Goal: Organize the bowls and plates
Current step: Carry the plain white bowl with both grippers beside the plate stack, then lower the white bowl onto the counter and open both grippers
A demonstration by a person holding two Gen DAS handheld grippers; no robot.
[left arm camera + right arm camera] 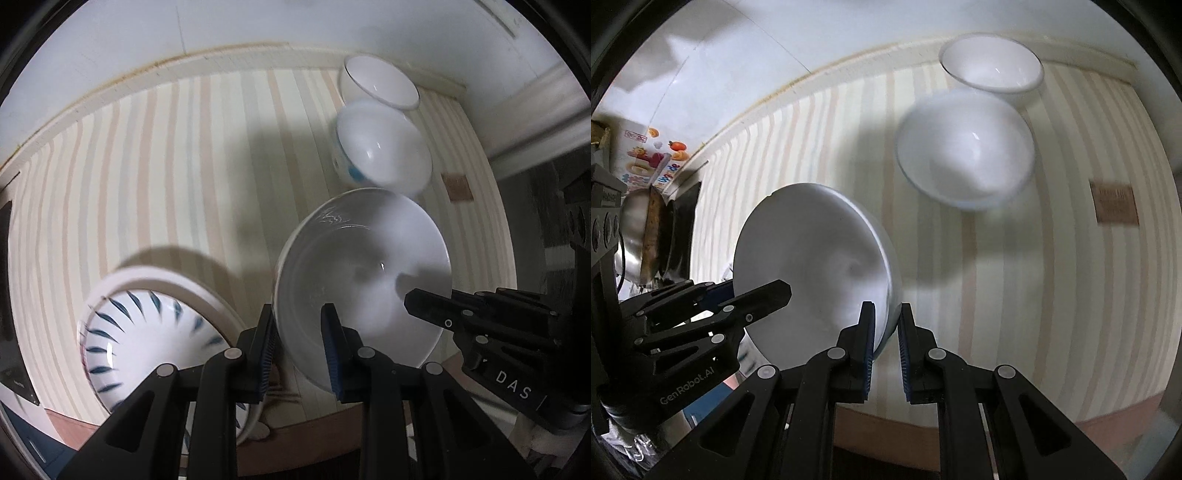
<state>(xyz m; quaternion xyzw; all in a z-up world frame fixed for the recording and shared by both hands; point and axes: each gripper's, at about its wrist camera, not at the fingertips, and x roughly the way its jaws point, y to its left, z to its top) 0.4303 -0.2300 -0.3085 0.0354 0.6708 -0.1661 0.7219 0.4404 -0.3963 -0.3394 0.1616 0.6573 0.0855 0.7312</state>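
Observation:
I hold a large white bowl [362, 266] above the striped tablecloth with both grippers. My left gripper [297, 314] is shut on its near rim, one blue pad inside the bowl and one outside. My right gripper [886, 310] is shut on the opposite rim of the same bowl [812, 258]. Each gripper shows in the other's view: the right gripper [413, 301] reaches in over the far rim, and the left gripper [757, 291] clamps the bowl's left edge. A blue-leaf patterned bowl [147, 343] sits in a white plate [207, 291] below left.
Two more white bowls stand at the far right of the cloth: a plain one [991, 62] by the wall and one [964, 147] with blue marks outside [351, 173]. A brown tag [1115, 203] lies on the tablecloth [166, 166]. Metal pans [639, 236] sit at the left.

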